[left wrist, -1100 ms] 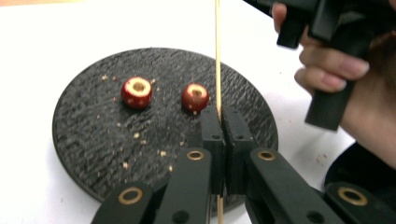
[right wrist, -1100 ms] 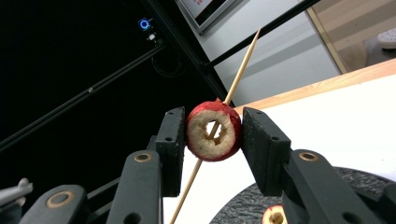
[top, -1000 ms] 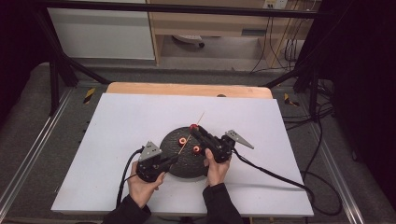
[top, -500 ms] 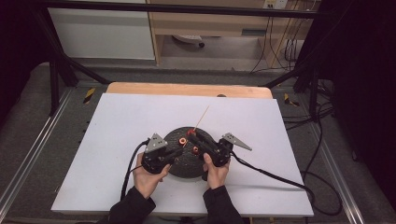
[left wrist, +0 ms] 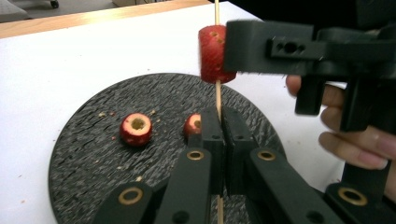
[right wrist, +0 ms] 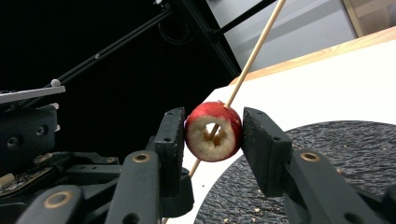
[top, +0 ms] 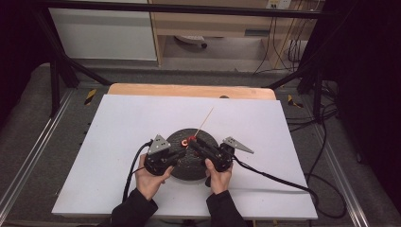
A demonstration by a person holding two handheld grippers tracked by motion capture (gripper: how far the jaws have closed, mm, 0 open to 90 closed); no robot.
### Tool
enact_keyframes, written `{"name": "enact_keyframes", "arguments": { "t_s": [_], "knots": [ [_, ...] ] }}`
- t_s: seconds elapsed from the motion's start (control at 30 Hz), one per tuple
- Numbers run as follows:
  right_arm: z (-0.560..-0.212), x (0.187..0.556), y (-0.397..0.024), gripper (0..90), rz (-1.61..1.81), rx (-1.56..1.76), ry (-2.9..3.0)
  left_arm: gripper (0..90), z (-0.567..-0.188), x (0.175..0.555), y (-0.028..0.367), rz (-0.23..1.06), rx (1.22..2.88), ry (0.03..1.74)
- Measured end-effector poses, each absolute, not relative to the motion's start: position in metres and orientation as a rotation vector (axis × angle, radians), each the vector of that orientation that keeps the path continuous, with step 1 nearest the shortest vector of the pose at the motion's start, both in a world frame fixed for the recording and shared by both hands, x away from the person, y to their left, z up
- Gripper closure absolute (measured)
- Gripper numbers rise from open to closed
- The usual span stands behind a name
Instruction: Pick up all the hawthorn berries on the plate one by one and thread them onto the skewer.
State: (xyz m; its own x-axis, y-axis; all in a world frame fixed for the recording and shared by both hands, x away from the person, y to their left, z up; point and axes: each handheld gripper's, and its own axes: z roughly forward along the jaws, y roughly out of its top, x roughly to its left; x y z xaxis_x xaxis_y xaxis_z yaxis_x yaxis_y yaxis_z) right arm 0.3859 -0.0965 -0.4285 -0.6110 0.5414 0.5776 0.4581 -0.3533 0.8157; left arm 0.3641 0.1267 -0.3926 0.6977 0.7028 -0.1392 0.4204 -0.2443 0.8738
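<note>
My left gripper (left wrist: 221,123) is shut on a thin wooden skewer (left wrist: 217,95) that rises between its pads. A red cored fruit (right wrist: 213,132) is threaded on the skewer above that grip. My right gripper (right wrist: 213,135) has this fruit between its pads; the jaws have just been opening slightly, and both pads still lie against the fruit. In the high view both grippers, left (top: 182,153) and right (top: 193,142), meet over a round black plate (top: 189,165), and the skewer (top: 204,118) slants away to the back right. Two more cored fruits (left wrist: 136,129) (left wrist: 192,125) lie on the plate (left wrist: 84,158).
The plate sits on a white sheet (top: 118,123) over a wooden table (top: 189,90). Crumbs dot the plate. A black cable (top: 274,177) trails right from my right gripper. Dark frame posts and shelving stand beyond the table's far edge.
My left gripper has shifted right, closer to the right one over the plate. The skewer now reaches farther out toward the back right than one second ago.
</note>
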Motion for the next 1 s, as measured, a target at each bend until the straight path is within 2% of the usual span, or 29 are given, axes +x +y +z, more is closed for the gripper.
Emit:
{"name": "enact_keyframes", "arguments": {
  "t_s": [0.13,0.43,0.6,0.77,1.0],
  "knots": [
    [-0.422,0.385,-0.101,48.7,2.098,1.325,1.776,88.1,-0.393,0.36,0.136,0.344,1.886,0.871],
    [-0.412,0.391,-0.113,22.7,1.91,1.282,1.969,88.1,-0.402,0.351,0.171,0.356,1.926,0.877],
    [-0.411,0.396,-0.118,13.4,1.775,1.262,2.138,88.1,-0.407,0.345,0.19,0.359,1.952,0.884],
    [-0.412,0.399,-0.123,8.1,1.612,1.236,2.261,88.1,-0.412,0.339,0.207,0.363,1.959,0.895],
    [-0.411,0.405,-0.126,5.8,1.453,1.213,2.369,88.1,-0.419,0.333,0.221,0.345,1.965,0.9]
  ]
}}
